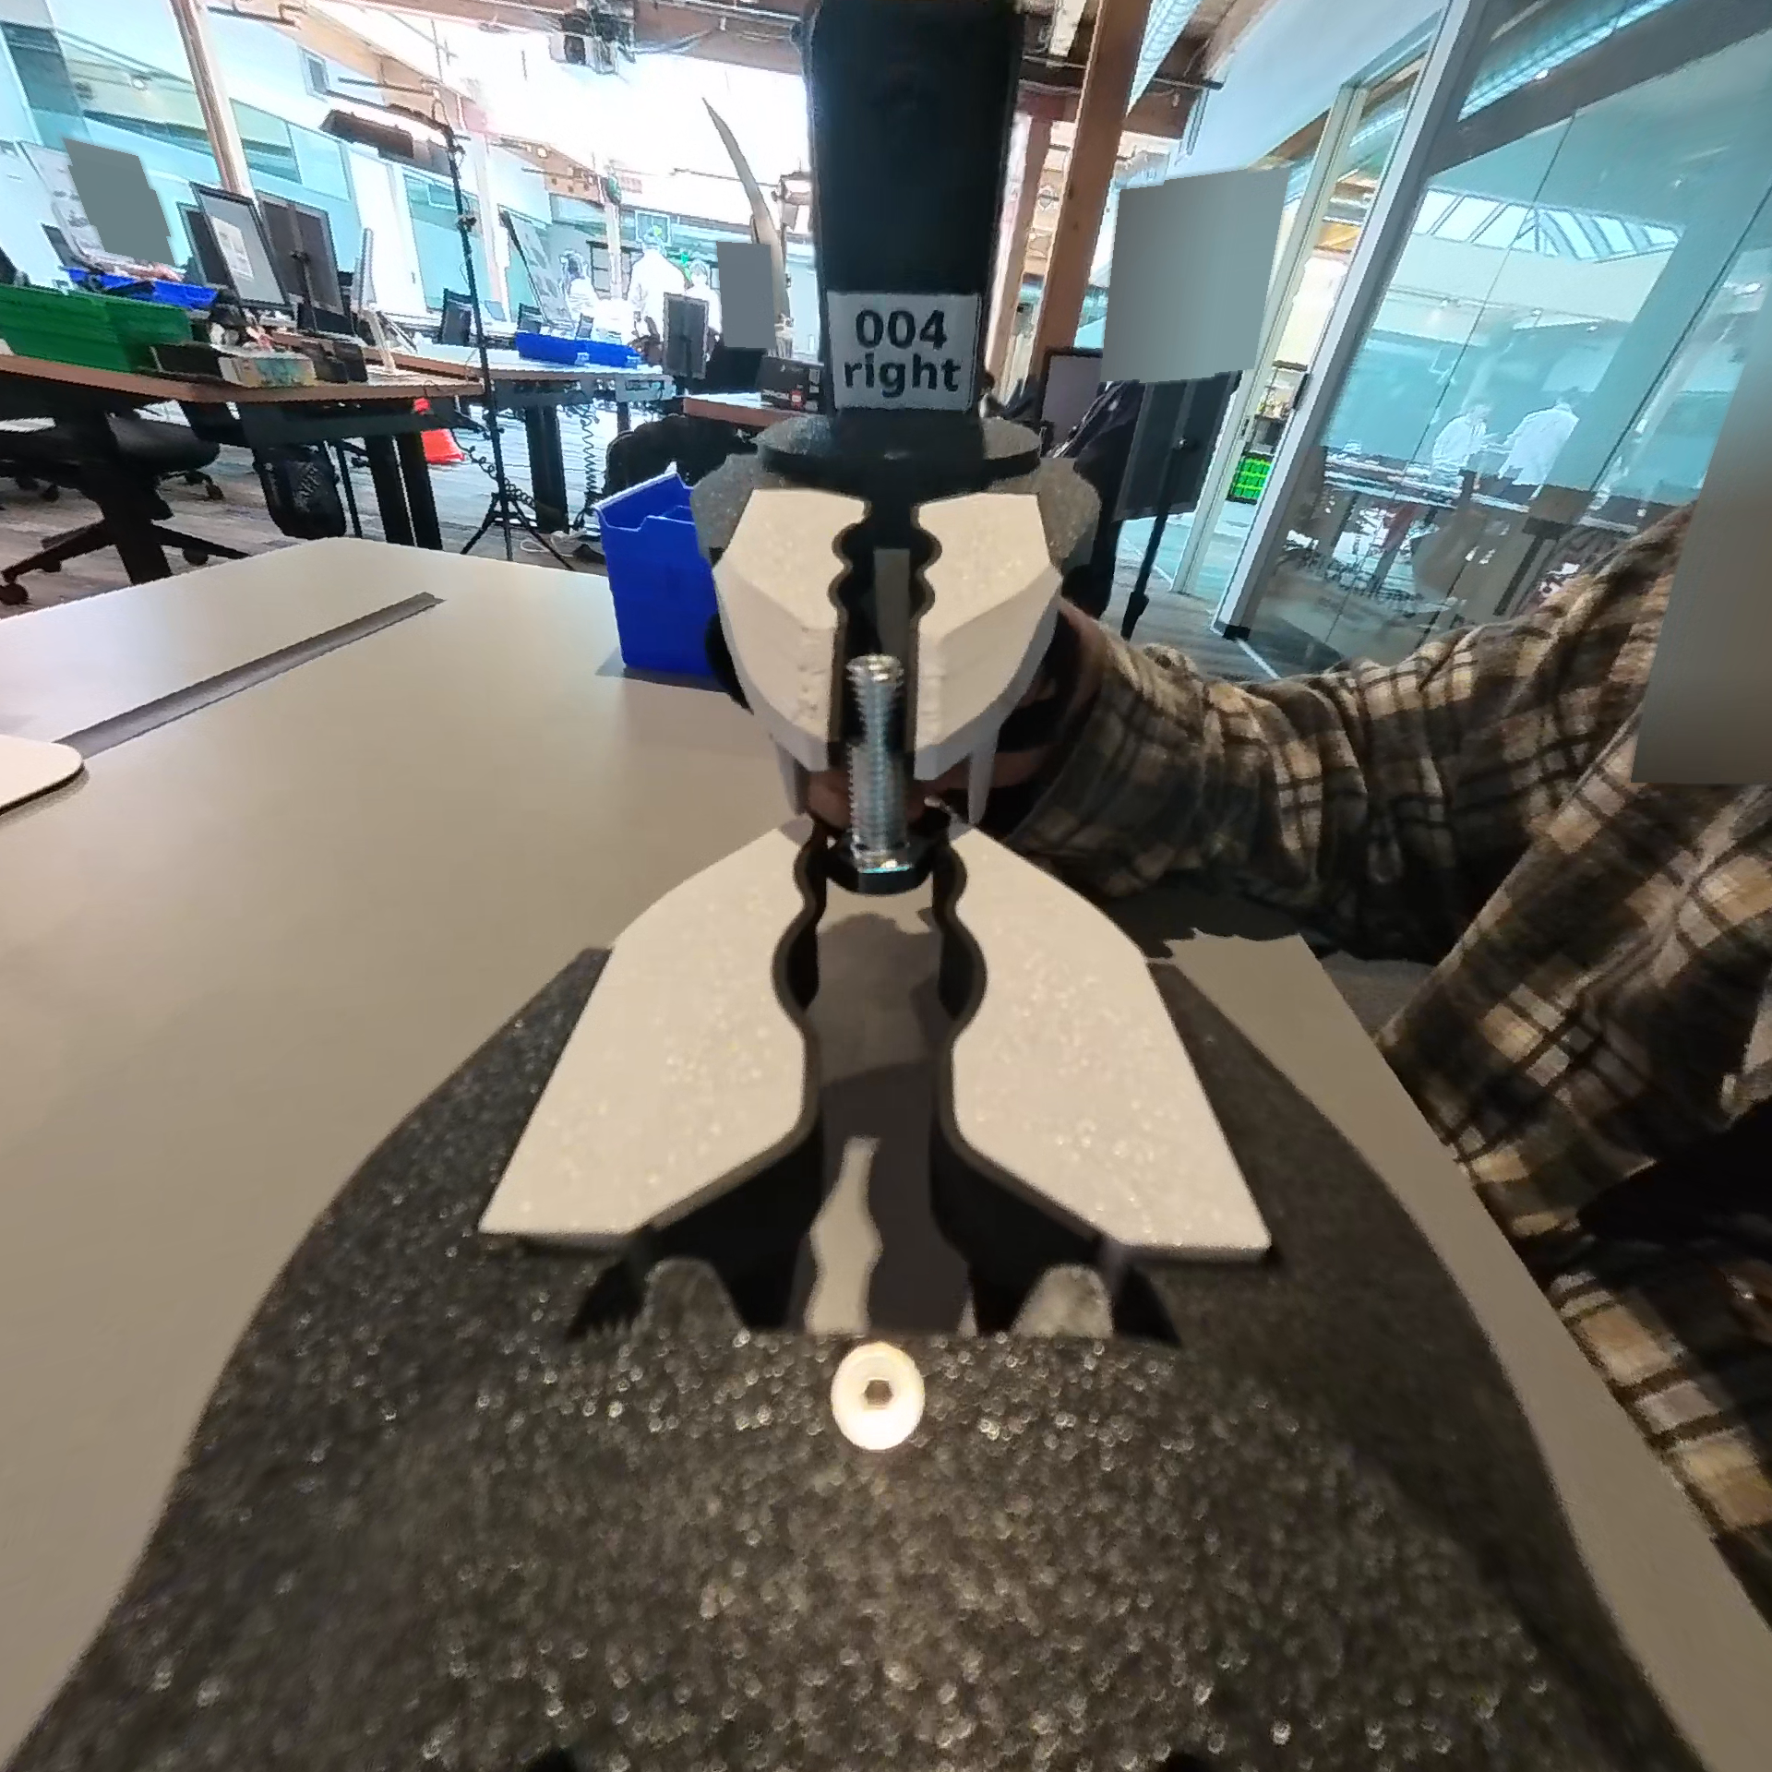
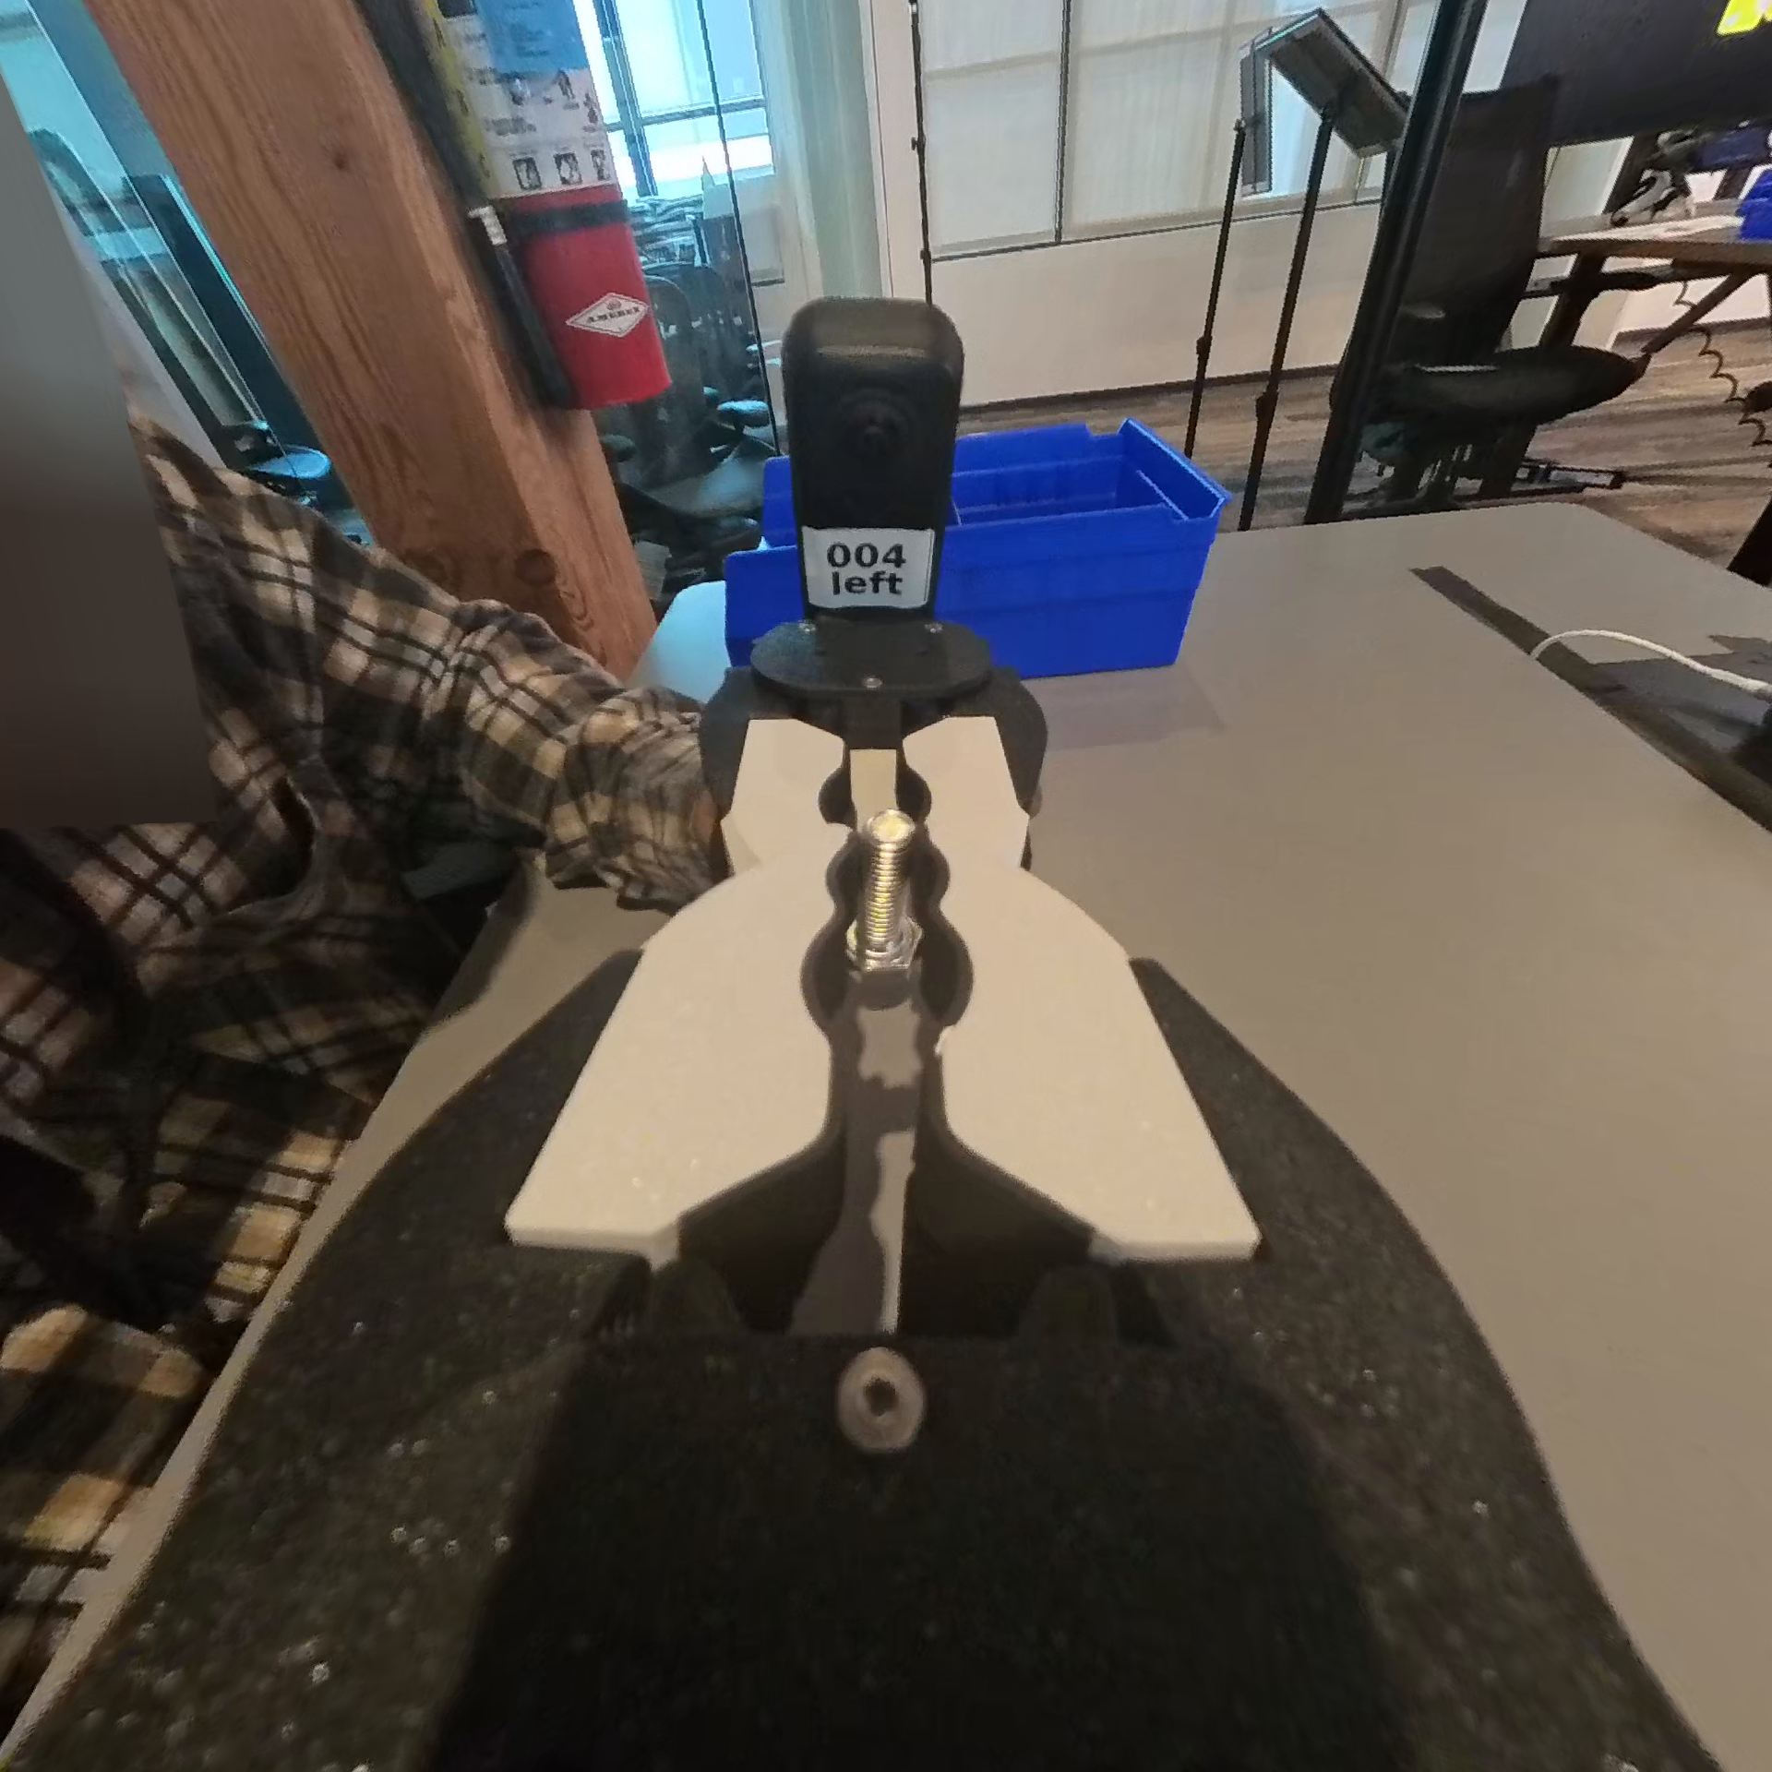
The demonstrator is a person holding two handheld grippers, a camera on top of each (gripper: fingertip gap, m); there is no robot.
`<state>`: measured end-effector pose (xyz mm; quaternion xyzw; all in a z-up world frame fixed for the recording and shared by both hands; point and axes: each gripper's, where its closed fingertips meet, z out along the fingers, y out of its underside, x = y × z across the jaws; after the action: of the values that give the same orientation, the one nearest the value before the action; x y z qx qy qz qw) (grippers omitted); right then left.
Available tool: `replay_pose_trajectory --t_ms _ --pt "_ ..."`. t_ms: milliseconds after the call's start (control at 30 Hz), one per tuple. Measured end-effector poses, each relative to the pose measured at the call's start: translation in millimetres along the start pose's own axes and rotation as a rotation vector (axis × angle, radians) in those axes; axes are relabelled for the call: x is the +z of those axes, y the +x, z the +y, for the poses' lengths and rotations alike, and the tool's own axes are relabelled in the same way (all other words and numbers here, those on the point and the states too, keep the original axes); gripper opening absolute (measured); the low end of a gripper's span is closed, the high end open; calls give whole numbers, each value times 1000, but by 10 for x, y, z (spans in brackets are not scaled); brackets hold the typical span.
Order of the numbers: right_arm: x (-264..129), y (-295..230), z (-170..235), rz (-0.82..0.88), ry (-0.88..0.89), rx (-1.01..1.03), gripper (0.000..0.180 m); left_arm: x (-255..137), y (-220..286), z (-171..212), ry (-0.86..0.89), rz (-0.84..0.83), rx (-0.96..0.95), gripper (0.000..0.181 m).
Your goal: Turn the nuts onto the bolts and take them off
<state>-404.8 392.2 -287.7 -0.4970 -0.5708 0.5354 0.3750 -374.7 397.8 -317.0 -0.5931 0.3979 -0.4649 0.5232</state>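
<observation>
A silver bolt point(image 1: 877, 757) stands upright between my two grippers, which face each other above the grey table point(image 1: 336, 815). Its hex end with a nut point(image 1: 877, 853) is at the bottom and its threaded tip points up. My left gripper point(image 1: 877, 868) is shut around that hex end. My right gripper point(image 1: 892, 820) faces it, its white fingers point(image 1: 968, 671) either side of the shank. In the right wrist view my right gripper point(image 2: 882, 944) is shut on the nut point(image 2: 882, 951) low on the bolt point(image 2: 884, 882). The left gripper's fingers point(image 2: 973, 796) stand just behind.
A blue bin point(image 1: 652, 585) stands on the table behind the grippers; it also shows in the right wrist view point(image 2: 1064, 566). A person's plaid sleeve point(image 1: 1342, 767) lies along the table edge. A white cable point(image 2: 1630, 662) lies at the far right. A wooden post point(image 2: 364, 288) stands beyond the table. Less than 4 cm separates the two grippers' tips.
</observation>
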Motion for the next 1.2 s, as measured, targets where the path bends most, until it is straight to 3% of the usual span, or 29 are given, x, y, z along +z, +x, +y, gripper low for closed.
replay_pose_trajectory --t_ms 700,967,1067,1200 --pt "6 -41 -86 -35 90 -52 11 -3 15 -35 -9 -35 35 20" --pt "-218 50 -234 23 143 -80 20 -53 -41 -78 25 -44 2 19" --pt "-454 237 -31 147 8 -120 21 -117 -135 -86 26 -83 11 20" --pt "-712 412 850 265 -398 0 38 -202 -247 -109 28 -133 29 19"
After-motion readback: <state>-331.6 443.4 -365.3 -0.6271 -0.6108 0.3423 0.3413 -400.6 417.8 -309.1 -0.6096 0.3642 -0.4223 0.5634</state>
